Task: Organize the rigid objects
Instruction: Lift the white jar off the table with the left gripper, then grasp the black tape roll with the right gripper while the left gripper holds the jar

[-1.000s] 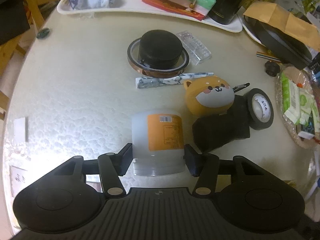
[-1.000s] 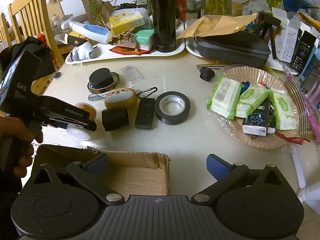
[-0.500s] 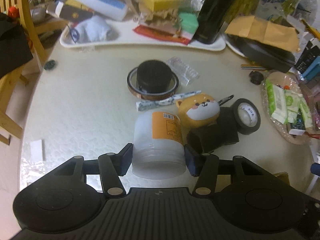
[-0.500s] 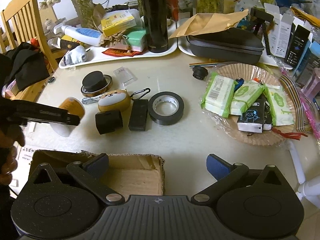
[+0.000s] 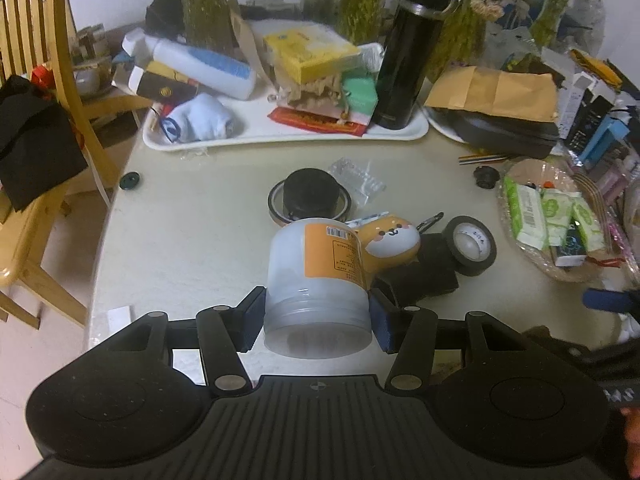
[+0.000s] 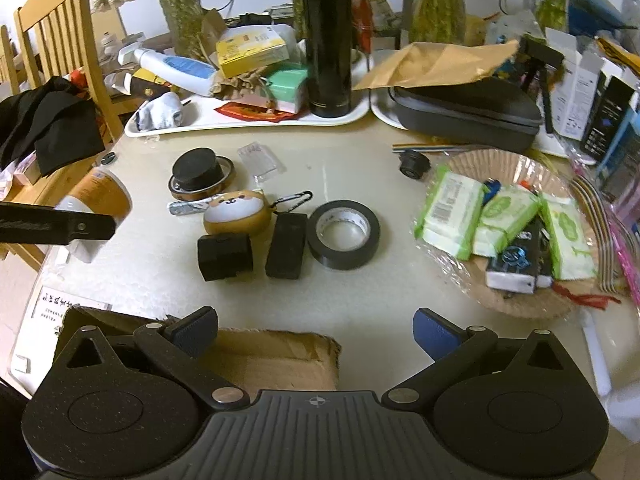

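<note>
I see a cluttered pale tabletop (image 6: 360, 160), a cardboard box (image 6: 276, 356) at its near edge. My left claw (image 5: 318, 318) grips the white jar (image 5: 316, 280) above it; my right claw (image 6: 316, 328) hangs open over the box.

Taking the tape roll (image 6: 343, 234) as landmark on the bench (image 6: 360, 168): a flat case (image 6: 285, 245) is lying just beside it on the left, with a block (image 6: 225, 256) sitting further left. A dog-faced pouch (image 6: 237, 216) is resting behind those two. A wipes basket (image 6: 516, 308) is sitting well to the right. A flask (image 6: 326, 36) is standing far behind, on a tray (image 6: 240, 122). A cardboard box (image 6: 276, 358) is lying in front.
</note>
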{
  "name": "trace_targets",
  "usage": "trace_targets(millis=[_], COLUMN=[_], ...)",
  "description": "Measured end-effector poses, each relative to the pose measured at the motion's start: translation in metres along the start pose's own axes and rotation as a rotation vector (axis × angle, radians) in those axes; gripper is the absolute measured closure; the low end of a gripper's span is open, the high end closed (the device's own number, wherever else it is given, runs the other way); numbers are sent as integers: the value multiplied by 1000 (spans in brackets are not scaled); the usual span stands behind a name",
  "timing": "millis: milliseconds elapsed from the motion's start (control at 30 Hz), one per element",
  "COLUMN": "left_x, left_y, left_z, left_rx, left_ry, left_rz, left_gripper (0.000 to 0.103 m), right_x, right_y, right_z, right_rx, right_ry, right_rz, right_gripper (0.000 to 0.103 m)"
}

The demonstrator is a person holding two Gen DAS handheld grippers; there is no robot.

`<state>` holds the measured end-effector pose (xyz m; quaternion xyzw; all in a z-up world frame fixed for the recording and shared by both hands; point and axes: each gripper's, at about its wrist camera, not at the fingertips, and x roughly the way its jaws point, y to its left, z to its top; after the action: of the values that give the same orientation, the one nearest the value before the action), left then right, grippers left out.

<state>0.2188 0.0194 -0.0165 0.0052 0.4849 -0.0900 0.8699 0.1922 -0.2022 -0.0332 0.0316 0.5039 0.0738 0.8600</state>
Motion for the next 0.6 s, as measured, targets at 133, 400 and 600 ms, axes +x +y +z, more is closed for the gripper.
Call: trace_targets(millis=[133, 400, 600], left_x=[-14, -35, -46], left_y=[2, 7, 10], left_z=[-4, -12, -21], left_rx=[5, 18, 30], left_ry=[-21, -47, -55], left_rz=[-9, -21, -35], left_gripper=[50, 50, 50], right_x=[5, 24, 43], right_y=[2, 5, -2], right_z=[5, 19, 34], right_rx=[-5, -39, -29], right_ry=[-5, 4, 6], right_rz=[24, 27, 11], right_gripper=[0, 0, 0])
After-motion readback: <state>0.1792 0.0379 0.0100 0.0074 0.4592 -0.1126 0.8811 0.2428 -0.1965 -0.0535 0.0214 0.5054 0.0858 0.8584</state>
